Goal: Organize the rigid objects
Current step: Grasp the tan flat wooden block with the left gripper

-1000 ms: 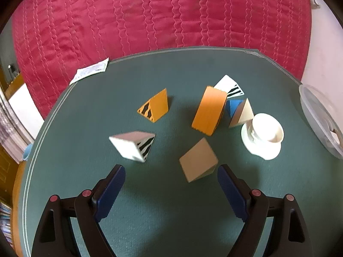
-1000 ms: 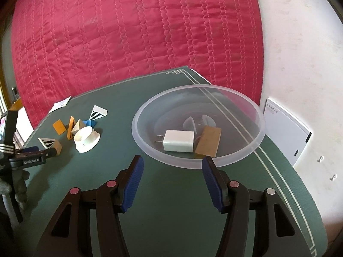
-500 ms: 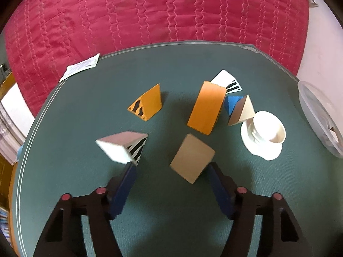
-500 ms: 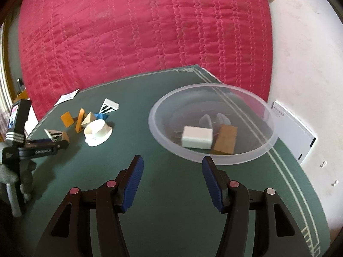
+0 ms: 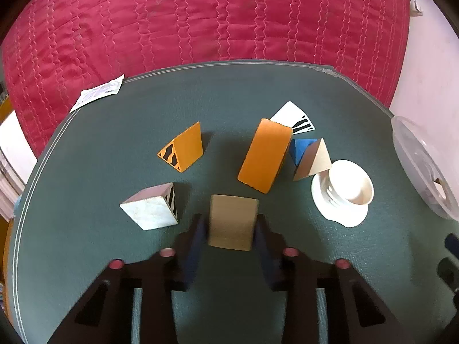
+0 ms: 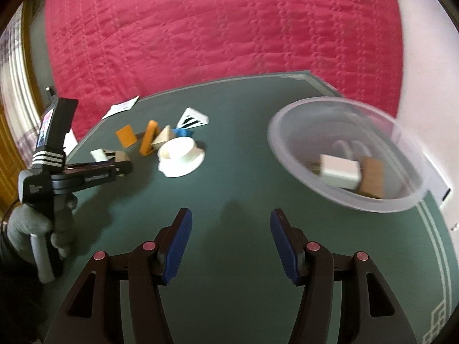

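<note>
Both tongs (image 5: pixel 231 230) down-tilted (left gripping block (image 5: pixel 232 221))

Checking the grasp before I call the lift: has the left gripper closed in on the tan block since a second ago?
Yes. The left gripper now has both pads against the tan block; earlier they stood wide apart, short of it, nearer the mat's front edge.

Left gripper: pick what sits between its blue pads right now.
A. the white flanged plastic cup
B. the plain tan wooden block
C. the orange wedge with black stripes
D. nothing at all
B: in the left wrist view the left gripper has its two blue pads pressed against the sides of the plain tan wooden block, while the white flanged plastic cup and the orange wedge with black stripes sit apart on the green mat.
</note>
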